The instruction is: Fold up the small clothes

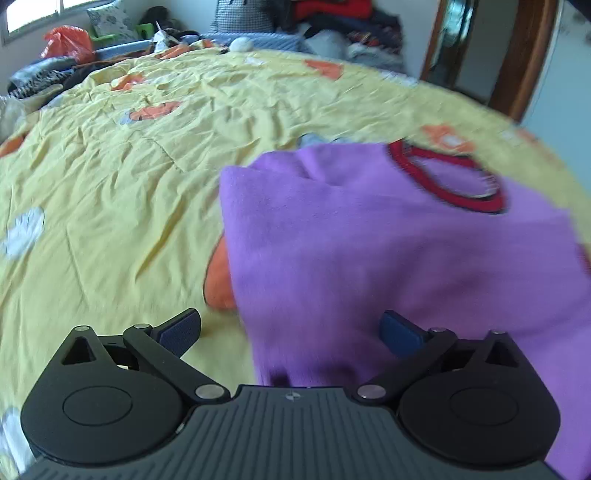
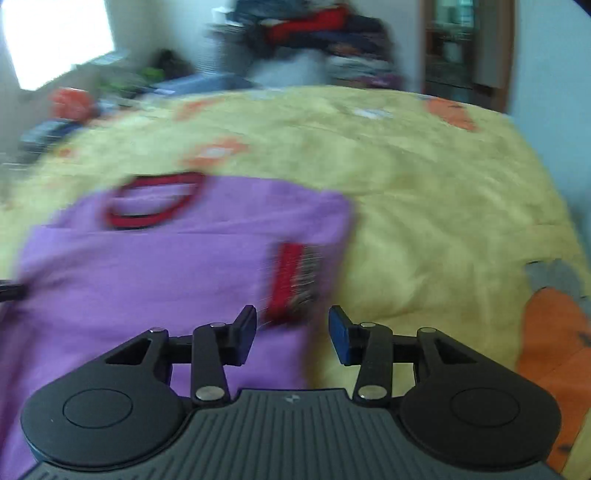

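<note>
A small purple top [image 1: 388, 251] with a red neckband [image 1: 447, 173] lies on the yellow bedspread [image 1: 110, 184], its sides folded inward. My left gripper [image 1: 291, 332] hangs open above the top's near left edge, fingers wide apart, nothing gripped. In the right wrist view the same purple top [image 2: 147, 266] shows its red neckband [image 2: 155, 199] and a red cuff [image 2: 291, 280] folded onto the body. My right gripper [image 2: 291, 332] stands open just over the top's near right edge, below that cuff, with no cloth pinched between its pads.
Heaped clothes [image 1: 332, 22] and bags [image 1: 66, 40] line the bed's far side. A wooden door frame [image 1: 517, 55] stands at the far right. The bedspread [image 2: 424, 203] stretches bare to the right of the top, with orange patches [image 2: 550, 354].
</note>
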